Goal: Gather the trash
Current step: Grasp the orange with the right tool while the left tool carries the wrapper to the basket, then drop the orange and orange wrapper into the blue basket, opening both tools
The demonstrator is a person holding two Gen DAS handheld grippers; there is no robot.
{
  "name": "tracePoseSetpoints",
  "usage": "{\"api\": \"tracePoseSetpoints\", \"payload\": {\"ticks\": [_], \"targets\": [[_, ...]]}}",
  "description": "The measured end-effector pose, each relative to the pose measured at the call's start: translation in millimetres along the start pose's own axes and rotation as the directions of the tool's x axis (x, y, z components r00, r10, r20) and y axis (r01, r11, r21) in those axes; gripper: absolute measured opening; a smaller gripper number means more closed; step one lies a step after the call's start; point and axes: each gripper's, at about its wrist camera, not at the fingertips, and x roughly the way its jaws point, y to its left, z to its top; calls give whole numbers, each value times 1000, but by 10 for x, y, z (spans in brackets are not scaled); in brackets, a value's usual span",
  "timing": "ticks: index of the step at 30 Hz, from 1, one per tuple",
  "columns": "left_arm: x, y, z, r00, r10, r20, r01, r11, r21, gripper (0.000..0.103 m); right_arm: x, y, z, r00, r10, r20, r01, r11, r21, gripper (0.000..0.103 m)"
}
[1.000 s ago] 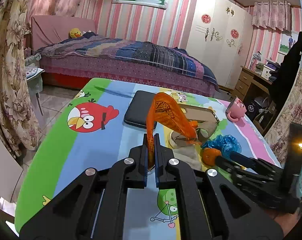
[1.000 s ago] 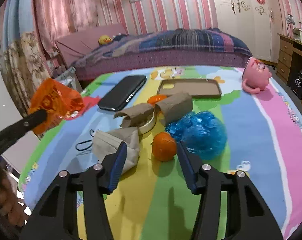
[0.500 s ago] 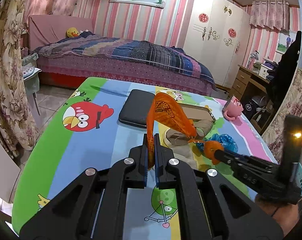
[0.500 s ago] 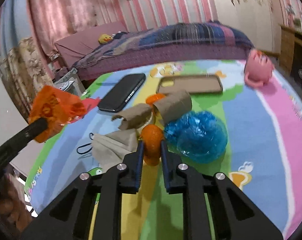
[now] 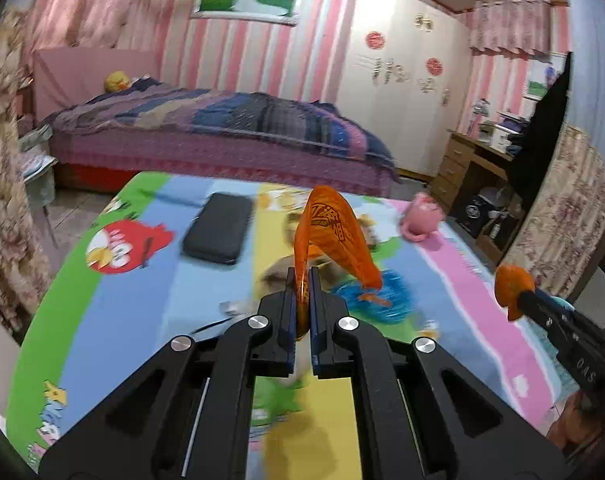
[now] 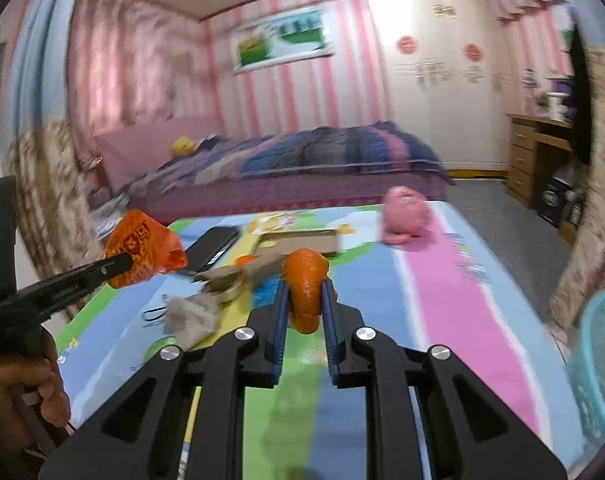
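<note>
My left gripper (image 5: pixel 301 280) is shut on an orange plastic wrapper (image 5: pixel 332 236) and holds it above the cartoon-print table (image 5: pixel 134 304). It also shows in the right wrist view (image 6: pixel 142 248). My right gripper (image 6: pixel 305 292) is shut on an orange peel ball (image 6: pixel 305 280), lifted off the table; the peel also shows at the right of the left wrist view (image 5: pixel 514 284). A blue crumpled bag (image 5: pixel 382 296), torn cardboard pieces (image 6: pixel 226 280) and a grey face mask (image 6: pixel 190 316) lie on the table.
A black phone (image 5: pixel 218 232), a tan phone case (image 6: pixel 298 240) and a pink piggy bank (image 6: pixel 406 216) sit on the far half of the table. A turquoise basket (image 6: pixel 598 360) stands off the table's right edge. A bed stands behind.
My right gripper closed on the orange peel ball, lifted it off the table and swung right toward the basket. My left gripper still holds the wrapper.
</note>
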Motion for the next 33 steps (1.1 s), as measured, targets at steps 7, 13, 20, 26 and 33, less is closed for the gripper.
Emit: {"api": "tracePoseSetpoints", "payload": {"ticks": [7,13,20,26,33], "targets": [[-104,-718,64,996,-90,5,90,995,43,3,-650,-745,-20,985,-151,80,139,980,142,17],[-99,-1366,77,986,-166,-16,167,982,85,3,-1046,-1150,239,937,-306,167,299,952,68,17],[9,-2272,9,957,-286,-53,291,944,154,4,-1520,-1918,188,868,-463,178,432,882,190,17],[184,-2948,-81,927,-361,-99,374,903,214,4,-1836,-2423,53,821,-550,154,495,820,287,17],[284,-3480,-205,899,-418,-135,439,856,272,4,-1865,-2620,1,815,-563,140,505,807,305,17]]}}
